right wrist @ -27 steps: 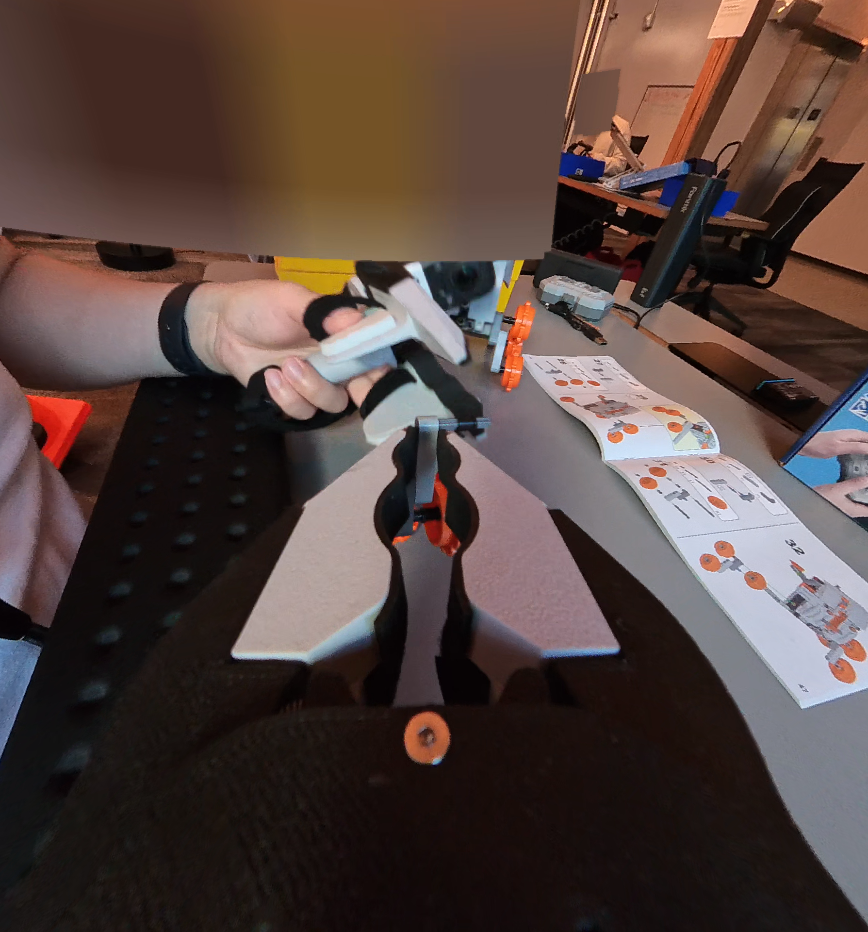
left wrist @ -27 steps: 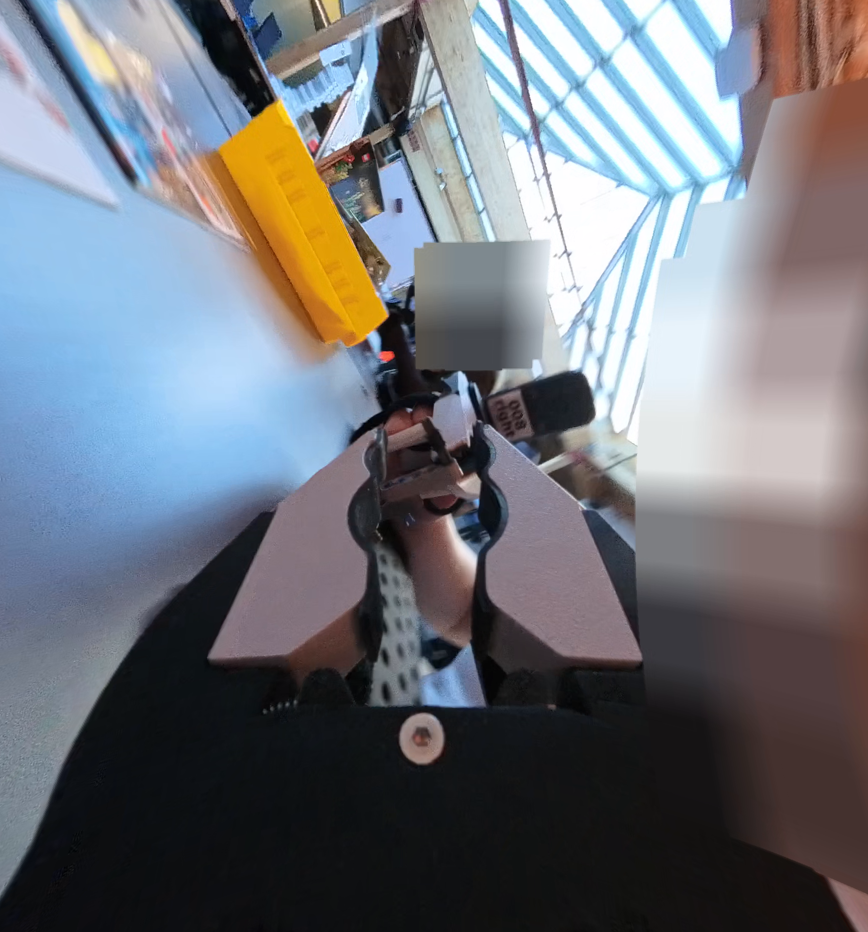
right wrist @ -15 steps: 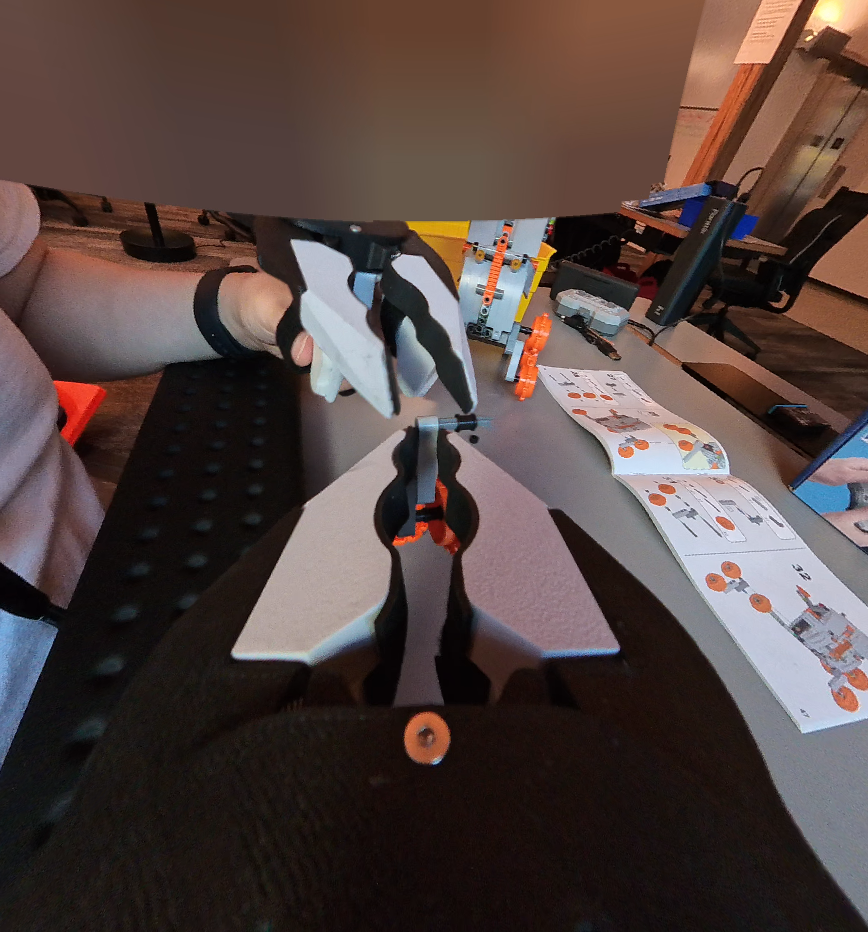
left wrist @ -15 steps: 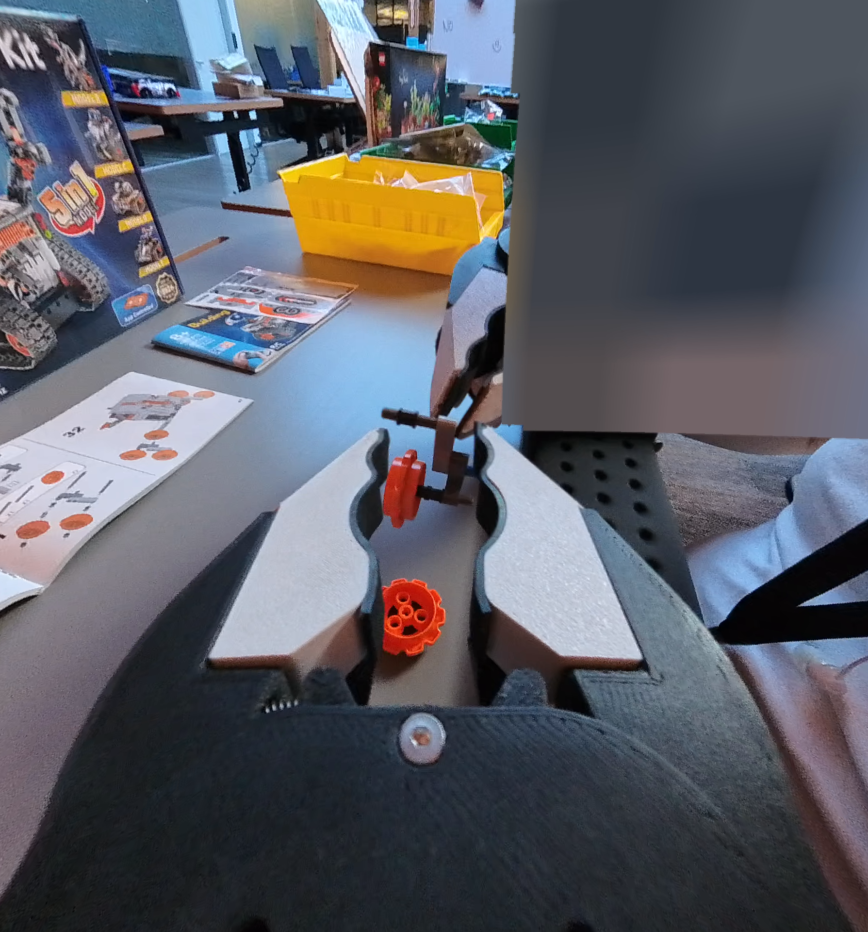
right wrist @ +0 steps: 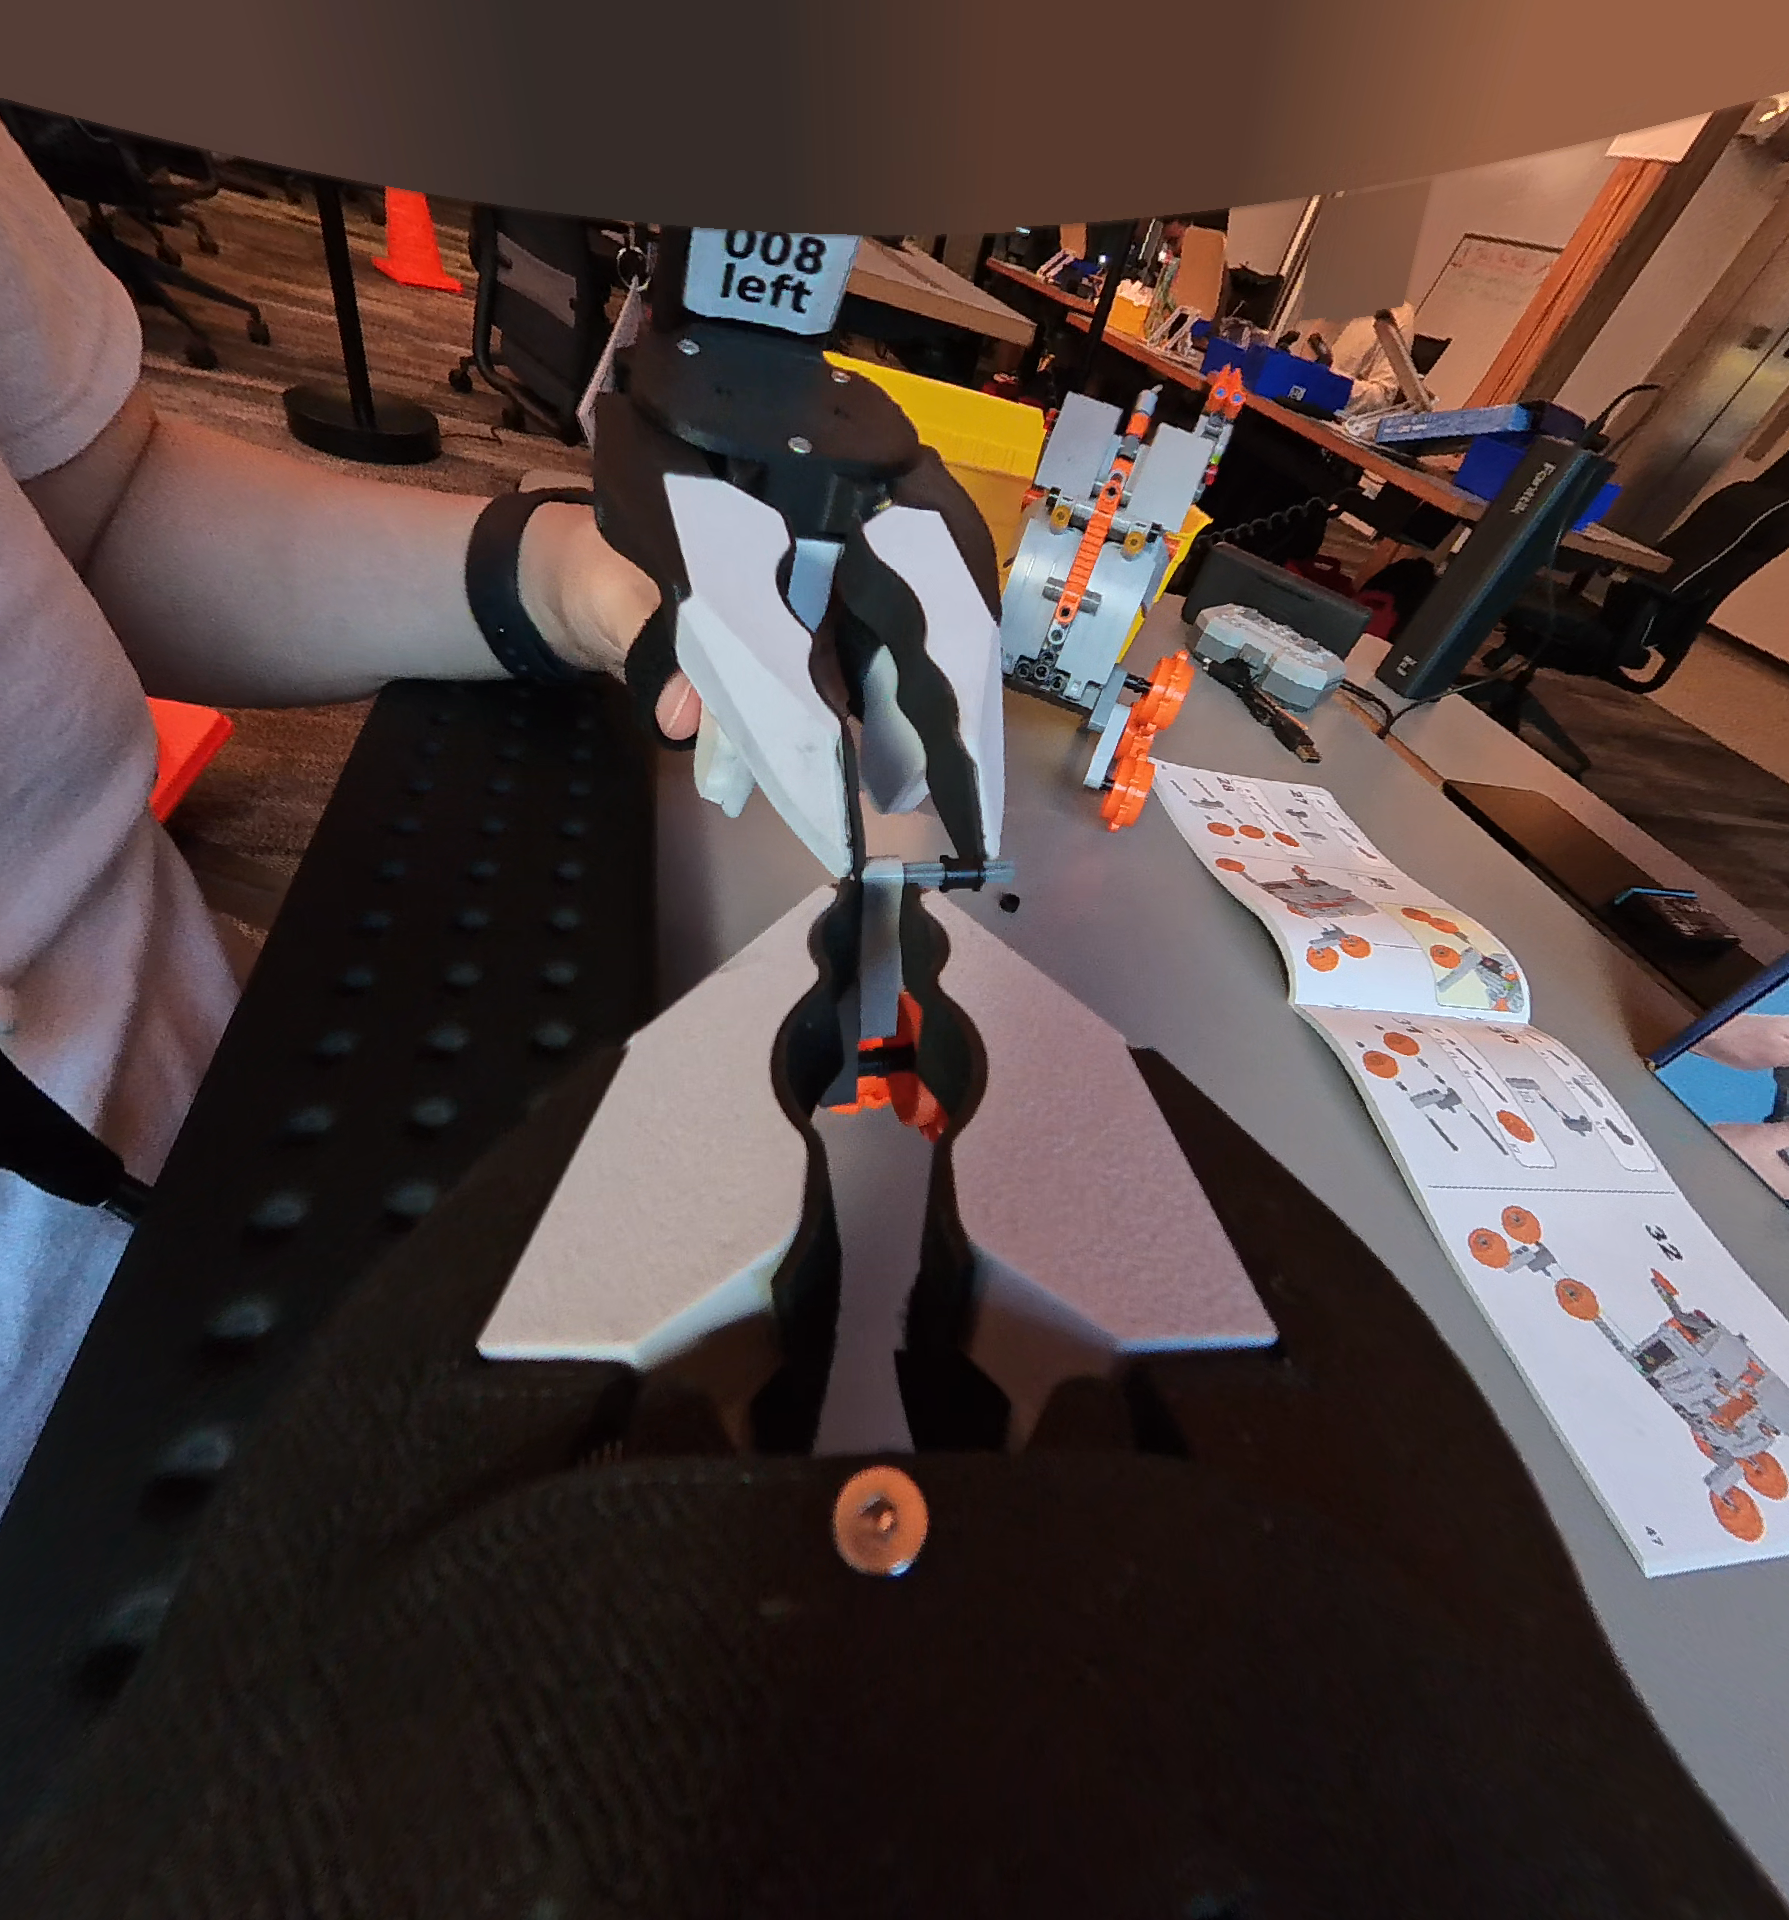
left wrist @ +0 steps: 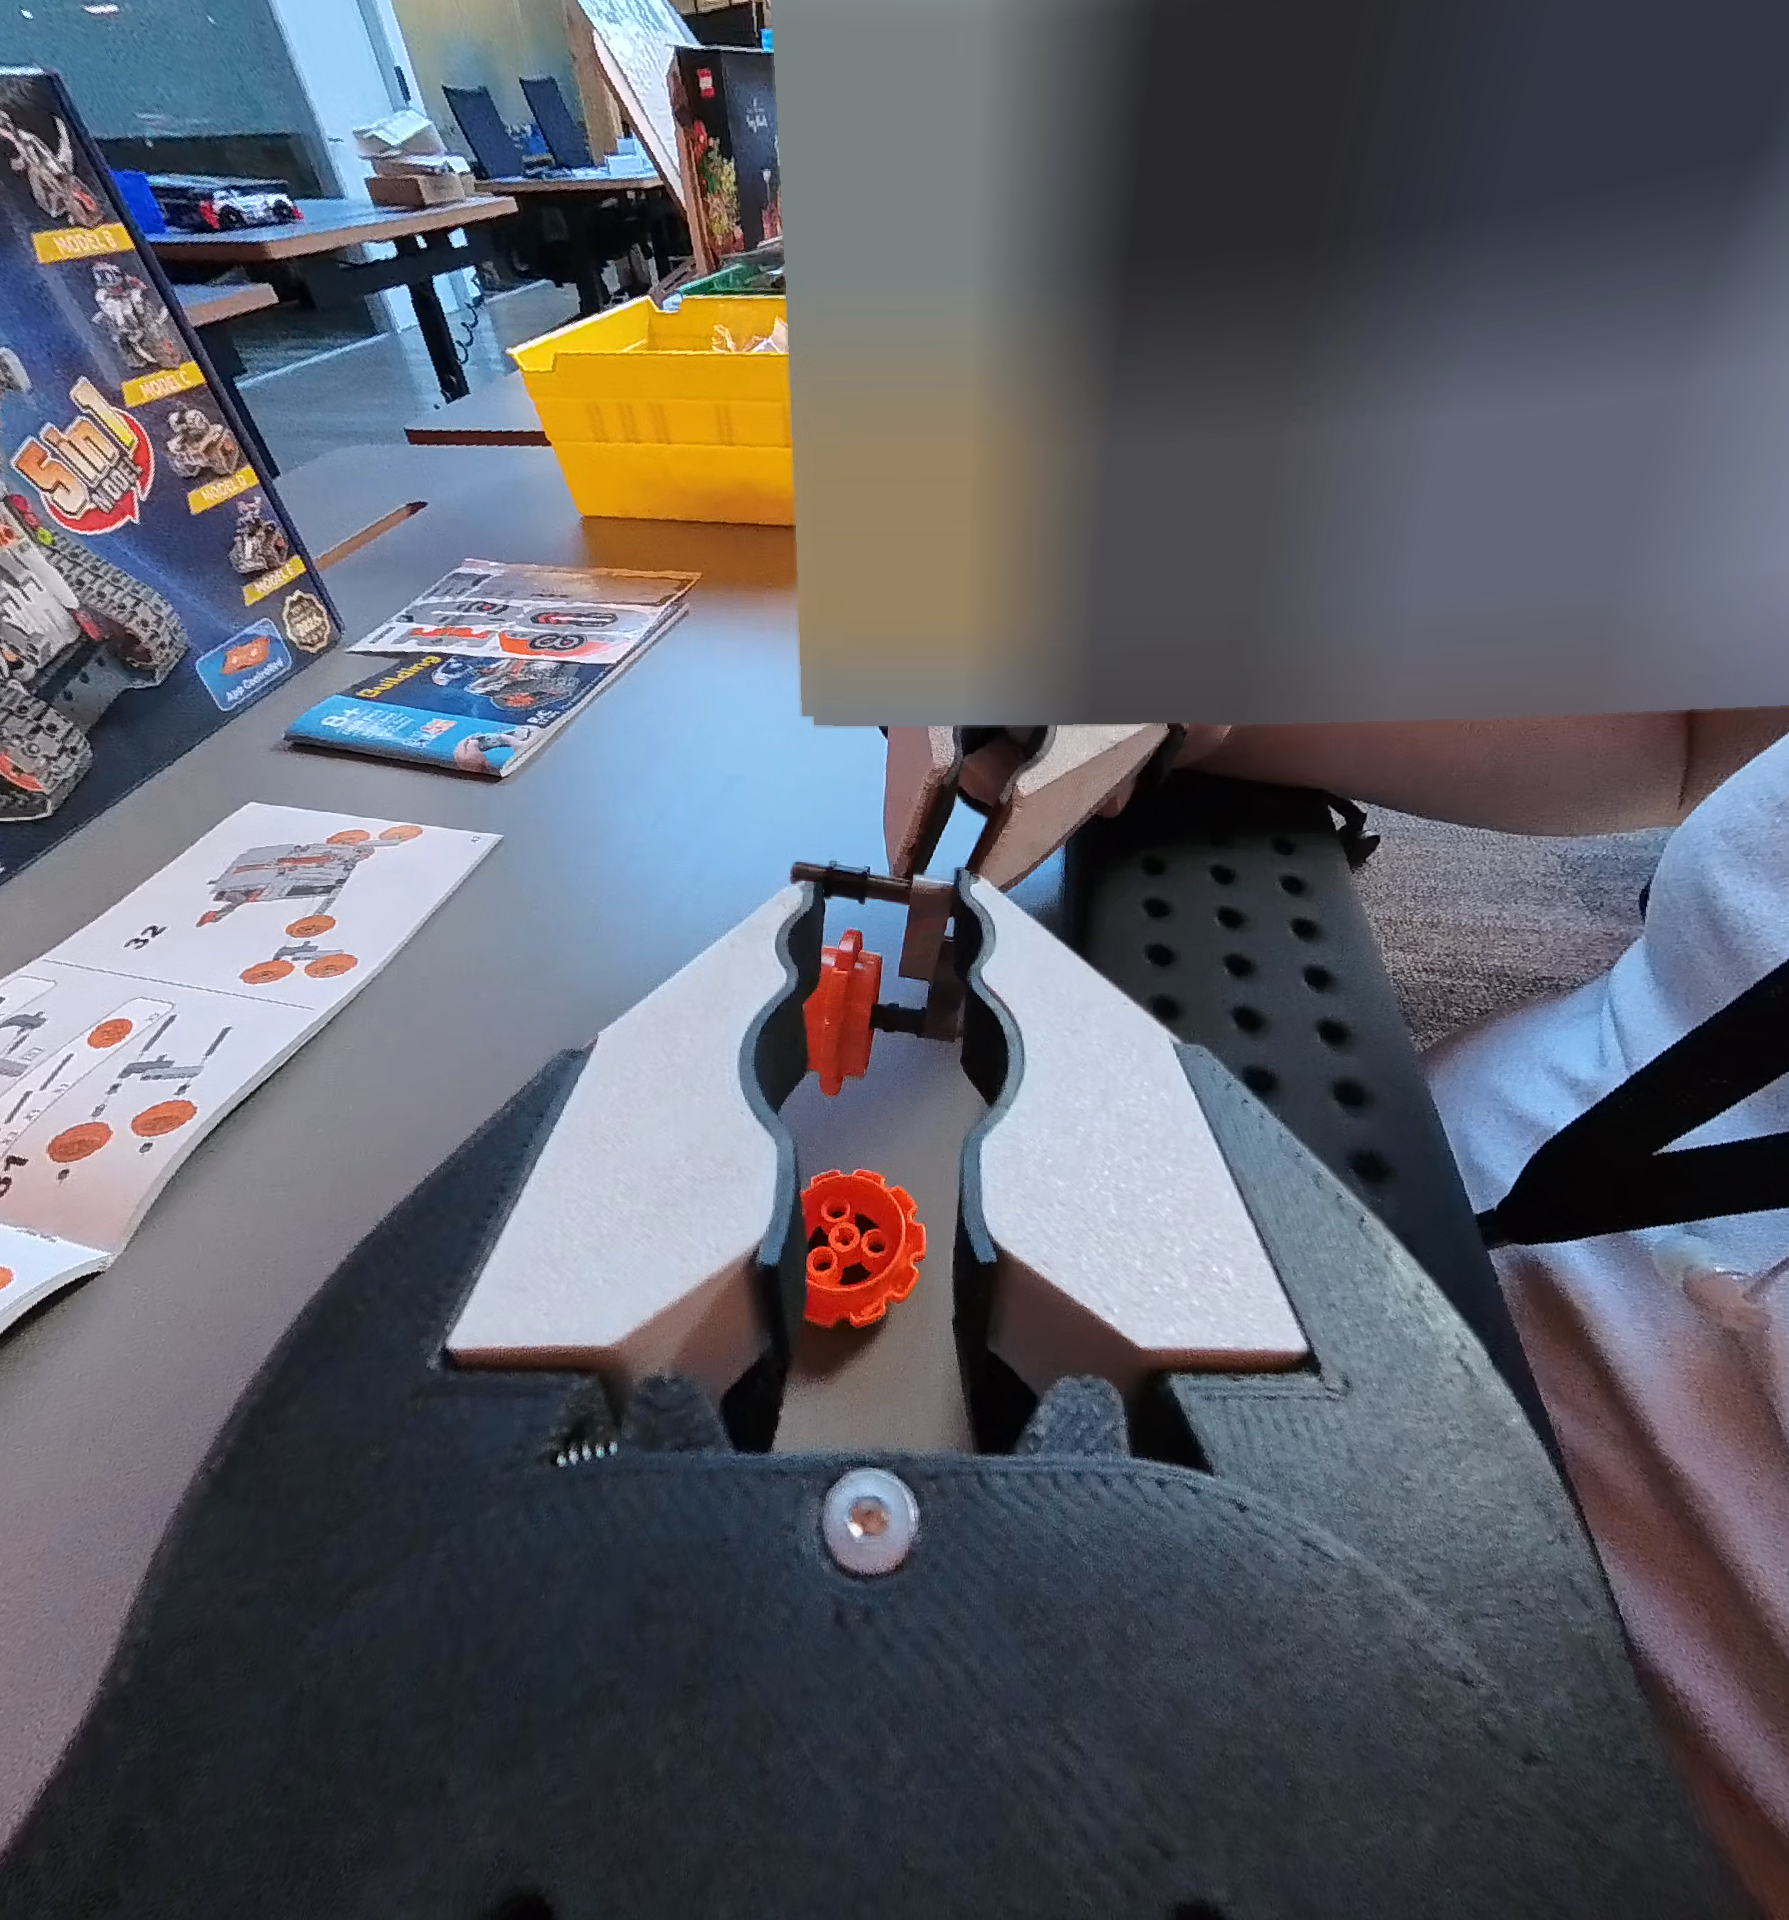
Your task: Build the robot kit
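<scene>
My right gripper [right wrist: 874,904] is shut on a small assembly: a grey beam [right wrist: 882,966] with an orange gear [left wrist: 840,1003] and a black axle [right wrist: 947,873] sticking out at its top. It holds the assembly just above the grey table [right wrist: 1160,1039]. My left gripper [right wrist: 905,862] comes down from above, open, with its tips straddling the beam's top and the axle. In the left wrist view the assembly sits between my left gripper's [left wrist: 877,896] open fingers, with the right gripper [left wrist: 947,868] behind it. A loose orange wheel [left wrist: 859,1247] lies on the table below.
An open instruction booklet [right wrist: 1472,1174] lies to the right, with a kit box [left wrist: 69,520] beyond it. A partly built grey-and-orange model [right wrist: 1087,582] and a yellow bin [left wrist: 661,436] stand at the back. A black perforated mat [right wrist: 402,987] runs along the person's side. A tiny black piece [right wrist: 1009,902] lies near the axle. Less than 4 cm separates the two grippers' tips. About 9 centimeters separates my right fingertips from the loose orange wheel [left wrist: 859,1247].
My left gripper swung round from pointing upward to facing the table and came down onto the top of the assembly. The right gripper kept hold and stayed nearly still.
</scene>
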Available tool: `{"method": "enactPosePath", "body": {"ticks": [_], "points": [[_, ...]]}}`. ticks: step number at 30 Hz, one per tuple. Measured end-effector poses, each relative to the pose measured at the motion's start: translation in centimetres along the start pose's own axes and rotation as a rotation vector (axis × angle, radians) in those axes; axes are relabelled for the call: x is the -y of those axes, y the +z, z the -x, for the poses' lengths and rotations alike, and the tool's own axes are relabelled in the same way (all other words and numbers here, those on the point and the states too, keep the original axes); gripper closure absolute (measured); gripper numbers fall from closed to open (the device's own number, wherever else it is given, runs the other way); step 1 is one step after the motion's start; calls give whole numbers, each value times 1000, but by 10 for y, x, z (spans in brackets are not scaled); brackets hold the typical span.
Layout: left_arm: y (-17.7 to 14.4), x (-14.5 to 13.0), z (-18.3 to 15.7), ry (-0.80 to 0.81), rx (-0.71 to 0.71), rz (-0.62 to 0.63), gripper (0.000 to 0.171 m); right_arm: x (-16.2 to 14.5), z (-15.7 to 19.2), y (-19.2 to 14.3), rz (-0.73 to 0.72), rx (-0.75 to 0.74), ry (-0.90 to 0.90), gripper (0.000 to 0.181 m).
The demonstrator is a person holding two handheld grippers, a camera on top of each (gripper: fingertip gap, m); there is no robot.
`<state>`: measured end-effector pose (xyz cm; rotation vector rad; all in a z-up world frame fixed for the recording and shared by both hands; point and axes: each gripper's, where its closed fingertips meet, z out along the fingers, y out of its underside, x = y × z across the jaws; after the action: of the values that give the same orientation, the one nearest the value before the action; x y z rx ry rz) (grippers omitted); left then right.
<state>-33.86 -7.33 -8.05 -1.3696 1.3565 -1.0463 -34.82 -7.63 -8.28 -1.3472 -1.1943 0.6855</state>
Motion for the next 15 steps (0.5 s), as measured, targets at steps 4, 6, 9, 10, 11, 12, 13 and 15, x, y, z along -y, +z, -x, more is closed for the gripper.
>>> {"method": "enactPosePath", "body": {"ticks": [4, 6, 9, 10, 11, 12, 13, 15], "points": [[-1, 1, -3, 8, -16, -14, 147, 2, 3, -1, -12, 14, -5, 175], [-1, 0, -4, 18, -17, -13, 146, 1, 3, -1, -11, 18, -1, 175], [1, -3, -6, 27, -16, -7, 145, -1, 4, 0, 0, 24, -6, 175], [1, -4, -6, 33, -17, -4, 145, -2, 5, 0, 5, 30, -3, 175], [1, -4, -6, 39, -14, -5, 145, -2, 5, 0, 7, 30, -6, 176], [0, -4, -7, 44, -15, -9, 145, -2, 6, 0, 5, 34, -11, 176], [0, -3, -8, 52, -16, -15, 145, -1, 6, 0, 1, 39, -13, 176], [0, -4, -8, 61, -12, -23, 145, -1, 7, 0, 2, 41, -17, 175]]}}
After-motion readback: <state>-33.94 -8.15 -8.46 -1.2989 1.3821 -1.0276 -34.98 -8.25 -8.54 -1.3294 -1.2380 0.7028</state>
